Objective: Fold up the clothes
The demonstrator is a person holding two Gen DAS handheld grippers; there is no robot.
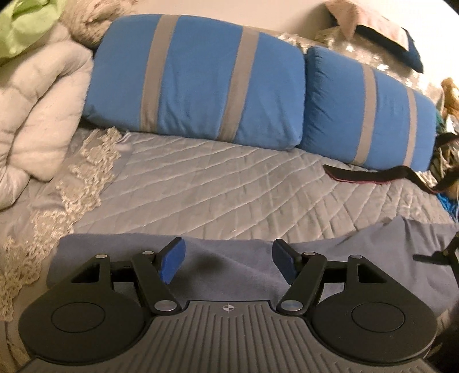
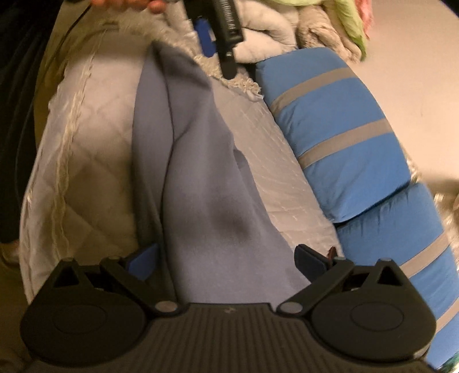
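The jaws of the left gripper (image 1: 228,259) are held apart with nothing clamped between them, above the near edge of a blue-grey garment (image 1: 246,264) that is spread on the bed. The jaws of the right gripper (image 2: 226,262) are likewise spread wide; the garment (image 2: 200,183) is seen lying between and under them, but no pad is pressed on it. No containers are seen. The garment is laid lengthwise on a quilted grey bedspread (image 1: 206,186), whose lace trim (image 1: 86,178) runs along the left. Two blue pillows with grey stripes (image 1: 198,86) are propped side by side against a pale wall (image 2: 416,71). A white duvet (image 1: 37,120) is bunched at the left, with a green cloth (image 1: 25,25) above it. A dark strap (image 1: 373,178) is laid on the bedspread, just in front of the right pillow. In the right wrist view the left gripper's dark body (image 2: 226,28) is seen at the garment's far end.
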